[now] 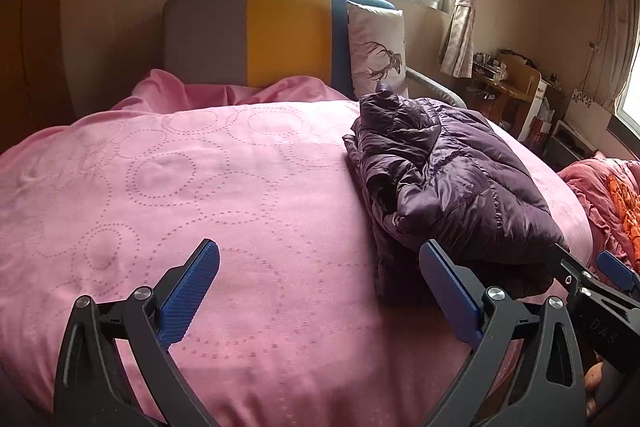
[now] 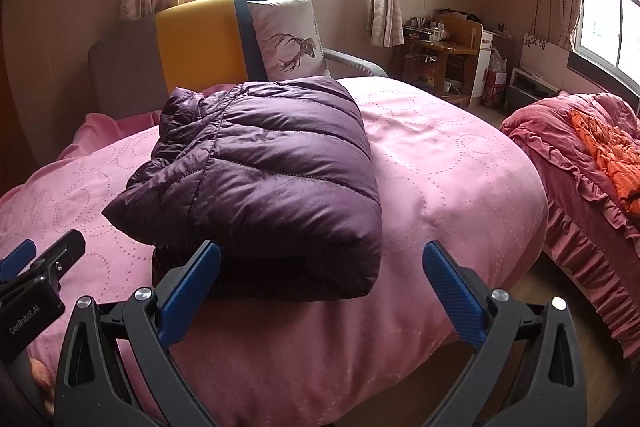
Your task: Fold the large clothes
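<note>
A dark purple quilted down jacket (image 2: 272, 179) lies folded into a thick bundle on the pink bed cover (image 2: 440, 155). In the left wrist view the jacket (image 1: 452, 179) sits to the right on the bed cover (image 1: 180, 187). My left gripper (image 1: 320, 283) is open and empty, just short of the jacket's near left corner. My right gripper (image 2: 320, 283) is open and empty, just in front of the jacket's near folded edge. The right gripper also shows at the right edge of the left wrist view (image 1: 588, 271), and the left gripper at the left edge of the right wrist view (image 2: 40, 259).
A grey, yellow and blue headboard (image 1: 256, 35) stands behind the bed with a deer-print pillow (image 2: 290, 39) leaning on it. A second bed with ruffled pink bedding and an orange cloth (image 2: 600, 147) is on the right. A wooden desk (image 2: 440, 55) stands by the far wall under the windows.
</note>
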